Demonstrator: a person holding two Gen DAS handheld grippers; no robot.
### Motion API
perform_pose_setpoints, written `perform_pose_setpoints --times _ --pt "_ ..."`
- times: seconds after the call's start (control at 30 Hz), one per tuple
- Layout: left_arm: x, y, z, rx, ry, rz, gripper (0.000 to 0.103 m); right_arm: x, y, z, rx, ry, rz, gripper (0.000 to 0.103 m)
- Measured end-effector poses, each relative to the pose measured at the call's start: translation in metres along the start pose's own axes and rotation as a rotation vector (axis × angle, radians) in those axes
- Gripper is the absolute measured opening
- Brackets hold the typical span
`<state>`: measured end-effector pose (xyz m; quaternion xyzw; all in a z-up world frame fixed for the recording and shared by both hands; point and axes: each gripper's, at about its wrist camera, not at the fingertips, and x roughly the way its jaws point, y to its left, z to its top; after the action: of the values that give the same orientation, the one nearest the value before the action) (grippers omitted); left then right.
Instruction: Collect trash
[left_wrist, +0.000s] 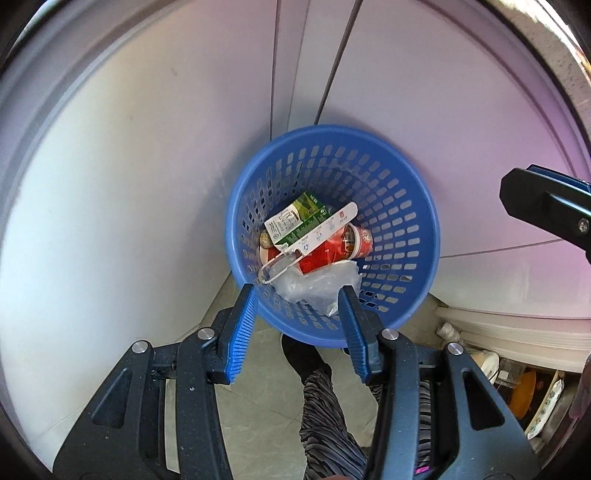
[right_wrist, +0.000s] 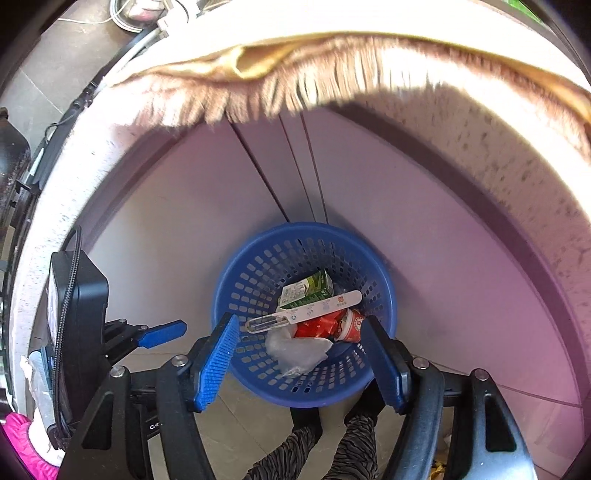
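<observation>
While both tools hang with jaws apart and empty, left tool (left_wrist: 297, 299) and right tool (right_wrist: 299, 332), the round blue perforated plastic basket (left_wrist: 400, 206) of trash sits on the floor by the cabinet corner; its crumpled clear plastic wrap (left_wrist: 317, 284) might snag on a descending tool.

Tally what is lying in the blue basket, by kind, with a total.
Green drink carton: 1
Red paper cup: 1
White packaging strip: 1
Clear plastic bag: 1
Total: 4 distinguishable in the basket; something underneath is too hidden to count.

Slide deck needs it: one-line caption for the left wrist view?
Left gripper open and empty above blue basket holding green carton, red cup, crumpled plastic.
</observation>
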<state>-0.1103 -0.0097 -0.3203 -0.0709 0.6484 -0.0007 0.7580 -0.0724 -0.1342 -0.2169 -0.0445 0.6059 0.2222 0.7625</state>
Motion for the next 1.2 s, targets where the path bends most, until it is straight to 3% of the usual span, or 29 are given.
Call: perform_pose_setpoints --times 0.4,0.53,0.83,1.07,1.2 --pt "-0.056 -0.008 0.012 -0.013 -0.095 0.001 0.047 -0.055 0.006 0.013 -0.052 -0.069 0.019 0.080" --pt "-0.077 -0.011 0.014 -0.008 -0.131 0.006 0.053 -0.076 0.002 0.017 -0.058 -0.095 0.027 0.082" --pt "-0.135 -0.014 0.025 0.001 -0.229 0.024 0.054 -0.129 -0.006 0.034 -0.072 -0.180 0.052 0.084" --pt "-0.190 -0.011 0.041 -0.035 -0.348 0.021 0.062 -0.172 -0.017 0.048 -0.065 -0.262 0.080 0.087" --pt "-0.222 -0.013 0.053 -0.039 -0.424 0.018 0.076 -0.193 -0.024 0.056 -0.059 -0.312 0.084 0.089"
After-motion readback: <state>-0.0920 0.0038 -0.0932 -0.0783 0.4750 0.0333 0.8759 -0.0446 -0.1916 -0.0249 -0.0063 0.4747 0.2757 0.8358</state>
